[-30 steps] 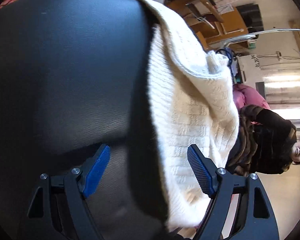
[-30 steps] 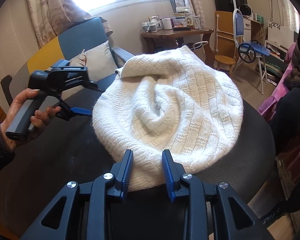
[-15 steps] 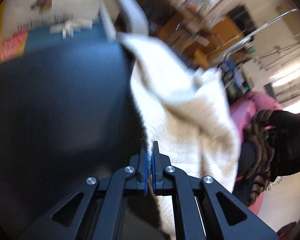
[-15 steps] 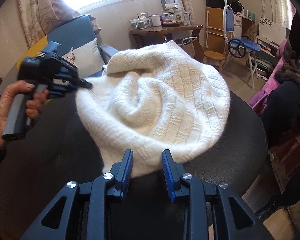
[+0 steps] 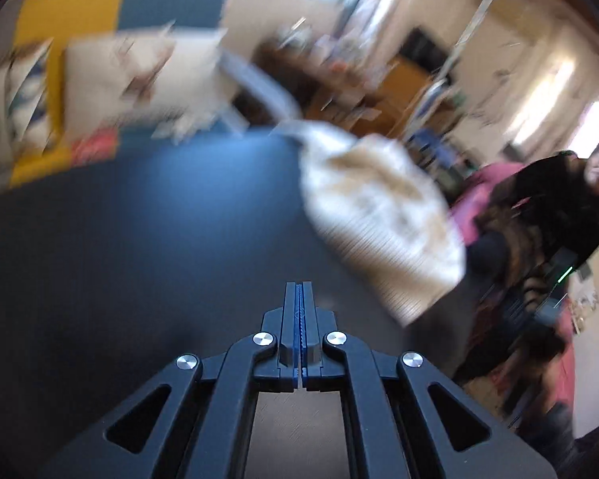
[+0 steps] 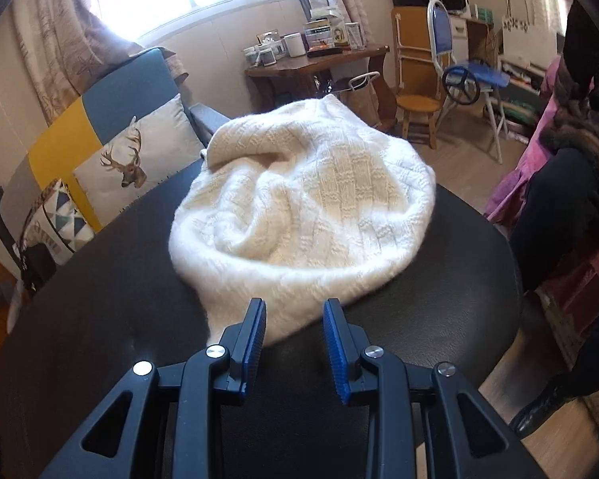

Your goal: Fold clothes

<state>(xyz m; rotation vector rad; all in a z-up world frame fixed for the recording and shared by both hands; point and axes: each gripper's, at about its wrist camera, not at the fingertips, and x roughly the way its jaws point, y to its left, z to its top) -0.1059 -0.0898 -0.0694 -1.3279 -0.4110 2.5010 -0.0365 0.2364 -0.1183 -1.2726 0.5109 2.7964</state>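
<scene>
A cream knitted sweater [image 6: 299, 203] lies bunched in a heap on the black round table [image 6: 100, 299]. My right gripper [image 6: 294, 311] hovers at the heap's near edge, jaws apart, with the hem lying between the fingertips and the pads not pressing it. In the blurred left wrist view the sweater [image 5: 379, 219] is ahead and to the right. My left gripper [image 5: 298, 285] is shut over bare tabletop [image 5: 159, 259] with nothing between its pads, well clear of the knit. The left gripper does not show in the right wrist view.
A blue and yellow sofa [image 6: 139, 80] with a deer cushion [image 6: 135, 155] stands behind the table. A wooden side table [image 6: 319, 60] with jars and a small chair [image 6: 419, 103] stand at the back. A person in a dark coat [image 5: 559, 207] sits by the table's right edge.
My left gripper went from wide open at the sweater's side to shut, then pulled back from the knit and left the right wrist view. The sweater heap shifted slightly. The right gripper barely moved.
</scene>
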